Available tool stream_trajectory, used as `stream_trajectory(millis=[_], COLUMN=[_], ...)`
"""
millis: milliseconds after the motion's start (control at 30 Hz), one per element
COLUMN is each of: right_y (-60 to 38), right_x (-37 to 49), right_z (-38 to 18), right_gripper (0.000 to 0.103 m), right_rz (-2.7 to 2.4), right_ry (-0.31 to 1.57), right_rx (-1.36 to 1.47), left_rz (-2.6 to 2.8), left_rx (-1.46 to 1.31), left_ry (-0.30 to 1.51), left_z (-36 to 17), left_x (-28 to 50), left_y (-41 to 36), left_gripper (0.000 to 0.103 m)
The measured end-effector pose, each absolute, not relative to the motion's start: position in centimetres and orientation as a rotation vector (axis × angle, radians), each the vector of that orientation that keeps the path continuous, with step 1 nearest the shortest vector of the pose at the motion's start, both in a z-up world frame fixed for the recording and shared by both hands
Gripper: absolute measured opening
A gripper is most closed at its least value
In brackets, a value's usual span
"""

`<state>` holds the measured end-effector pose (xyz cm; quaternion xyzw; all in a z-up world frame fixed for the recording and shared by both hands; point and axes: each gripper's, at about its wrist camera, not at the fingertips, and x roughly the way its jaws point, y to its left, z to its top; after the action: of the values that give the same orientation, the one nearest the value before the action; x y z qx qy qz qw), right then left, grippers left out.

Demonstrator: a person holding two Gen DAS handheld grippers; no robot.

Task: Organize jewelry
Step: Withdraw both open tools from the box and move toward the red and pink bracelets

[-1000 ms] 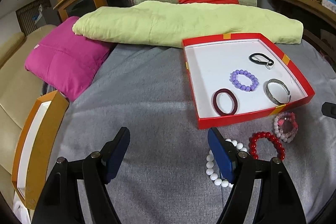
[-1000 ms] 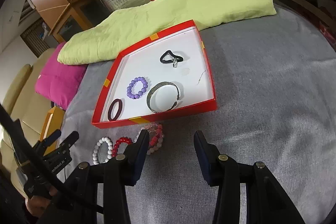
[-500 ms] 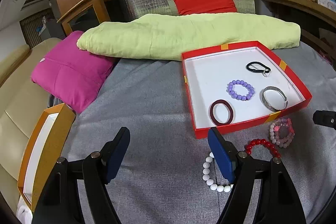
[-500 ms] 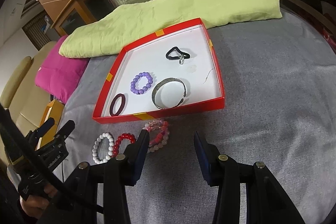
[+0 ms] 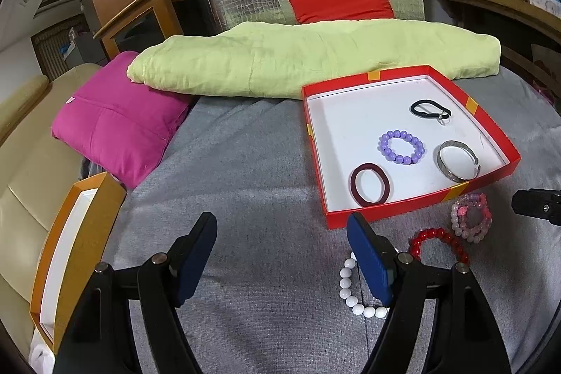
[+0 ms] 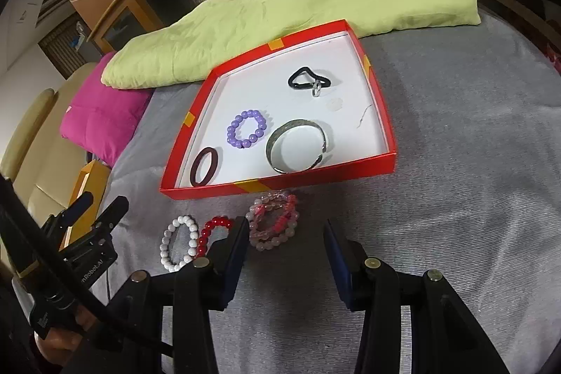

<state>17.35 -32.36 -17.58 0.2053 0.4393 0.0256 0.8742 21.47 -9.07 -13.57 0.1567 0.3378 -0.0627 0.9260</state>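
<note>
the red box lies on the grey cloth, its far edge just beside the green folded blanket. inside the box there are four things, each apart from the others: a dark red hair band near the front left corner, a purple bead bracelet, a silver bangle and a black carabiner with a small ring on it. in front of the box, on the cloth, three bracelets lie in a row: a white bead bracelet, a red bead bracelet touching it, and a pink bead bracelet just beside the front wall of the box. the right gripper hangs above the cloth with its fingers spread and nothing between them; its left finger covers part of the red bracelet. the left gripper is also spread wide and holds nothing; its right finger hides part of the white bracelet. in the right wrist view, the body of the left gripper carries white letters that read partly "robot.ai". a pink cushion and an orange box lie at the left side.
</note>
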Motion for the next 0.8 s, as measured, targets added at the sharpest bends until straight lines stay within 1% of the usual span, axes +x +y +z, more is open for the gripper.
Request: stream_trajectory(millis=[500, 800], right_y=[-31.4, -30.5], right_x=[17.8, 18.4], right_z=[-17.9, -18.2], right_gripper=[0.047, 0.047], right_rz=[0.065, 0.078], right_ry=[0.931, 0.942], right_rx=[0.417, 0.406], left_rz=[-0.127, -0.082], left_rx=[0.306, 0.225], left_ry=[0.69, 0.653], left_z=[-13.4, -12.2], left_x=[21.5, 21.5], left_y=[-8.5, -6.5], left_gripper=[0.077, 0.077])
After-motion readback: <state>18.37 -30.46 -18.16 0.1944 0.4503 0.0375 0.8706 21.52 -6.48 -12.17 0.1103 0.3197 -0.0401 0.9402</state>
